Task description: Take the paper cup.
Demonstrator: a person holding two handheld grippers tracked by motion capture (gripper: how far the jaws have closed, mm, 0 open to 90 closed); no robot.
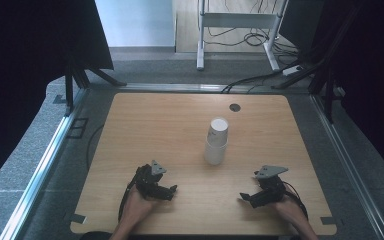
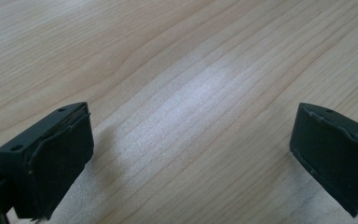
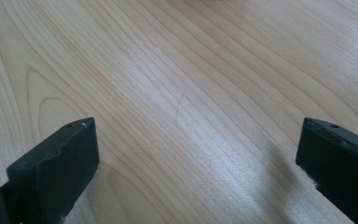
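Cups: two white paper cups (image 1: 216,141) are standing as one stack near the middle of the tabletop (image 1: 145,120), mouths down as far as one can judge, the upper one sitting a little tilted on the lower one.
Left gripper: the left gripper (image 1: 169,191) is resting low near the front edge of the tabletop, held by the person's left hand (image 1: 139,202); in the left gripper view its two black jaws are standing wide apart and holding nothing, with bare wood between them.
Right gripper: the right gripper (image 1: 246,198) is lying low at the front right, held by the right hand (image 1: 287,207); in the right gripper view its jaws are also spread wide and empty.
Position to cups: both grippers are staying well apart from the stack, one on each side, and each is pointing inward toward the other.
Step in hand: this is looking like a waiting position, with no grasp made on the cups yet.
Next move: one gripper is needing to rise and travel forward to the stack, then close gently on the upper cup; probably the other one is needing to hold the lower cup steady.
Care needed: paper walls are crushing easily, and the tilted upper cup may slip or tip the stack if it is pushed from one side.
Other things: a small dark round hole (image 1: 235,107) is sitting near the far edge of the tabletop.
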